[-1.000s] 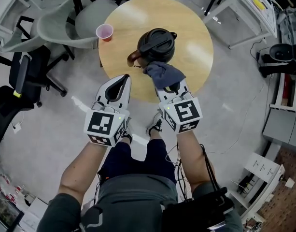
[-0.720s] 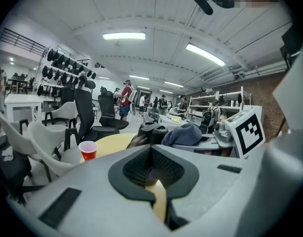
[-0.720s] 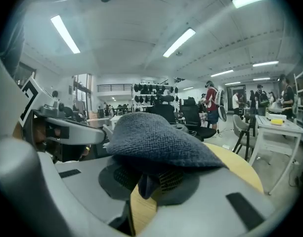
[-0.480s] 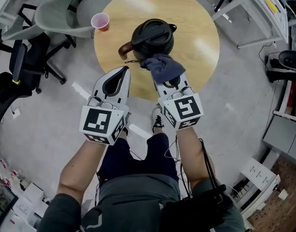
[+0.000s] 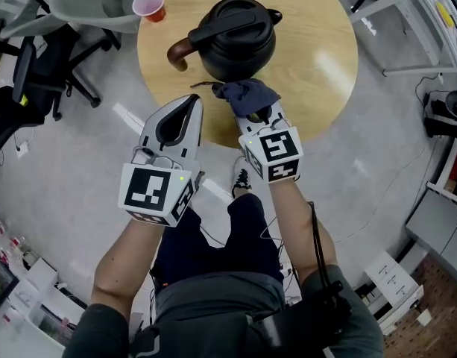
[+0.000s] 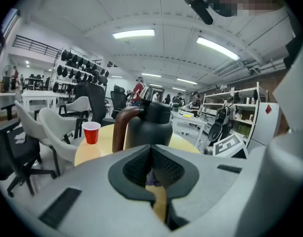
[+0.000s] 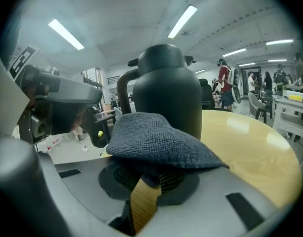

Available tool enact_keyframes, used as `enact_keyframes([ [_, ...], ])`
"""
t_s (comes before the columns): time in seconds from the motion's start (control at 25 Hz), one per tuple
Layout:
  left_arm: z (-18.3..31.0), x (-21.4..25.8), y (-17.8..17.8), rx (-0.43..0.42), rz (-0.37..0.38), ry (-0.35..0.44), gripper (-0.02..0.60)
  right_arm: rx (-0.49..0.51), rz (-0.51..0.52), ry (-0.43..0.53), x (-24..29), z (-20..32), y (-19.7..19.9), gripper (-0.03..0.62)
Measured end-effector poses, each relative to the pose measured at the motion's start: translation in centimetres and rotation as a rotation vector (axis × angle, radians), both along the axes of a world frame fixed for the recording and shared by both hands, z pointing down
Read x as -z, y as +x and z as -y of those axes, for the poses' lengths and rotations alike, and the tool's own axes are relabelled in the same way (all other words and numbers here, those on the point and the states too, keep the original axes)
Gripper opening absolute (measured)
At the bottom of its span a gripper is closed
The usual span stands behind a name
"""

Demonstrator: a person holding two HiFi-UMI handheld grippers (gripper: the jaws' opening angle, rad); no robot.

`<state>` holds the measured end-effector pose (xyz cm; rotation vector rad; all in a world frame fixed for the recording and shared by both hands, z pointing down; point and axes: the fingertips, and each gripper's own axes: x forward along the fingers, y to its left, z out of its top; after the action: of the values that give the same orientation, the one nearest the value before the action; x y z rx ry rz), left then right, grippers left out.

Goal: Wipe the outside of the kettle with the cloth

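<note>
Dark cloth (image 5: 247,94) in right tool (image 5: 252,114); kettle (image 5: 235,39), cup (image 5: 150,5) beyond.

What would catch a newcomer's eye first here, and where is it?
The black kettle stands on the round wooden table, brown handle pointing left. On its near side, the right gripper holds a dark blue cloth in its shut jaws; the left gripper beside it is shut and empty. A red cup sits at the table's far left edge.
</note>
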<state>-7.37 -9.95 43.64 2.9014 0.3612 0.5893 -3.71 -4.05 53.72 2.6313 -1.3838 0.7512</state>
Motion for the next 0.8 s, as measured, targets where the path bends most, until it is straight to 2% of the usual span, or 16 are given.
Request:
enact_keyframes([
  [0.16,-0.4,-1.2,-0.4,0.022,0.016,0.004,0.009,0.026,0.002,-0.019,-1.5,0.3,0.1,0.084],
  [0.32,-1.0,-1.2,-0.7,0.036,0.025,0.018,0.009,0.054,0.011,-0.015,-0.4,-0.3,-0.3,0.086],
  [0.64,-2.2,2.9,-1.1,0.069,0.036,0.069,0.009,0.066,-0.085,0.087,10.2,-3.5,1.0,0.086],
  [0.8,-3.1,5.9,-0.3,0.107,-0.002,0.058,0.009,0.108,-0.144,0.108,15.0,-4.1,2.4,0.086],
])
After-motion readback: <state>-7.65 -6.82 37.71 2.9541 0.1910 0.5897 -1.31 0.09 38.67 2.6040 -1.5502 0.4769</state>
